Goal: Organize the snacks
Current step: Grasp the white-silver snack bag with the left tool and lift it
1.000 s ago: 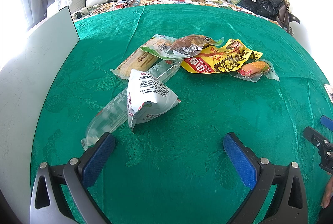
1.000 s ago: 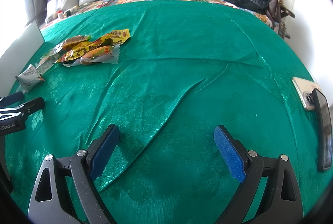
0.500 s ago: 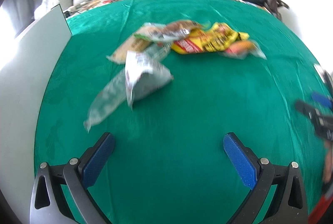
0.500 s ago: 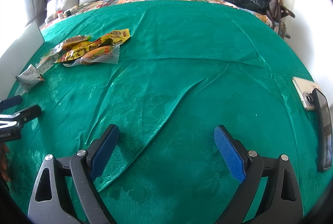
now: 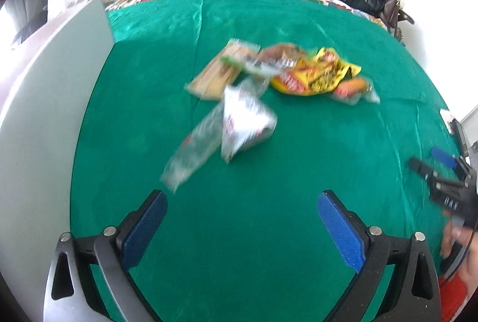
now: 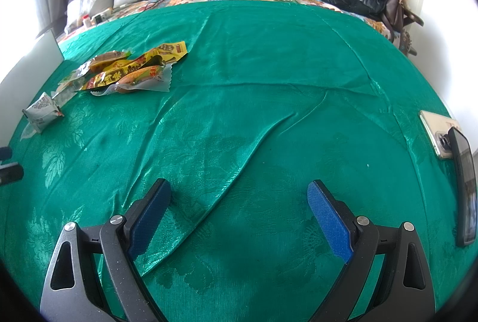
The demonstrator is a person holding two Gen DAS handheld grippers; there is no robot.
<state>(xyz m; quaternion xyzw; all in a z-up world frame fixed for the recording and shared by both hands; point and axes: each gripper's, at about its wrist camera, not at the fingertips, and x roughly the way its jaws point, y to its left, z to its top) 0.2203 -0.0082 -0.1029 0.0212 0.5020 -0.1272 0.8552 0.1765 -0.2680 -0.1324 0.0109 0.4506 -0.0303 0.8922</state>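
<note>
- Two grippers hang over the green bedspread [image 6: 269, 59], and neither holds anything: the left gripper [image 5: 242, 220] has its blue pads wide apart with only cloth between them, though its jaws are closing a little; the right gripper [image 6: 239, 214] stands spread just as wide over bare, wrinkled fabric.
- Nearest the left gripper, just beyond its left finger, lies a clear plastic packet [image 5: 194, 151]. Its long axis runs diagonally, the near end towards that finger and the far end pointing up and right into the pile.
- Across it rests a white triangular pouch [image 5: 245, 121], its narrow corner aimed down at the gripper and its broad end to the right.
- Farther out sit a tan flat pack [image 5: 215, 76], slanting the same way, a yellow bag [image 5: 313, 76] lying crosswise, and an orange-filled clear wrapper [image 5: 352, 87] at the right end.
- This looks like the opening step: choosing a first snack, nothing yet sorted.
- The next move probably calls for lowering the left gripper onto the white pouch or the clear packet, with the pads set across the short side, not along the length.
- A white board [image 5: 44, 112] stands along the left edge; two phones [image 6: 448, 142] lie far right, well apart from the snacks.
</note>
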